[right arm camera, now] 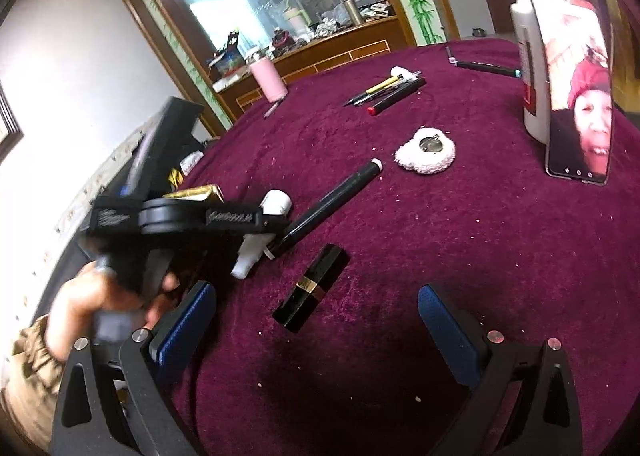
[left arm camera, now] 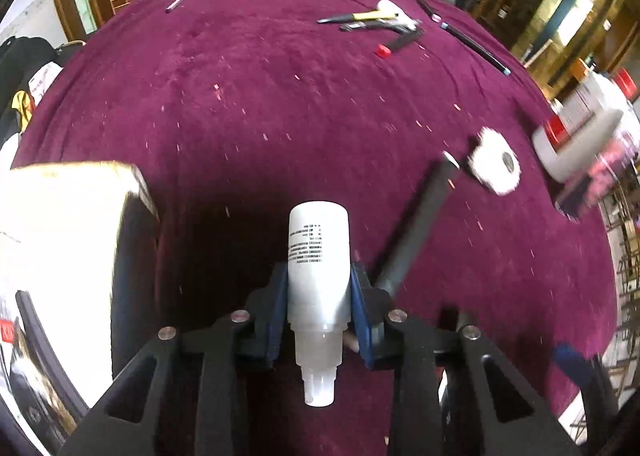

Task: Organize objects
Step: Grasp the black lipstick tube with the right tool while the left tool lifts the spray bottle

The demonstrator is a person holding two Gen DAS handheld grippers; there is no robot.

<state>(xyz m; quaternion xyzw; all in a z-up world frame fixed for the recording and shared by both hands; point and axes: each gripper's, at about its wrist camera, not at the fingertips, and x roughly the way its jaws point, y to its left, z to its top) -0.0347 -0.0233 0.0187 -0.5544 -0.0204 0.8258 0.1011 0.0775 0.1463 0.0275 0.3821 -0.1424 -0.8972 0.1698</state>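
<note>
My left gripper (left arm camera: pixel 319 296) is shut on a small white bottle (left arm camera: pixel 318 256), held above the maroon cloth; the bottle also shows in the right wrist view (right arm camera: pixel 275 203). A long black tube (left arm camera: pixel 420 224) lies just right of it. My right gripper (right arm camera: pixel 316 320) is open and empty, with a black and gold lipstick (right arm camera: pixel 312 288) lying between its fingers on the cloth. The left gripper body (right arm camera: pixel 180 216) sits at the left in the right wrist view.
A white box (left arm camera: pixel 60 236) stands at the left. A white fluffy pad (right arm camera: pixel 426 154), a group of pens (right arm camera: pixel 384 90), a pink cup (right arm camera: pixel 268 80), a propped phone (right arm camera: pixel 580 96) and a white red-capped bottle (right arm camera: pixel 528 56) stand on the maroon table (right arm camera: pixel 440 256).
</note>
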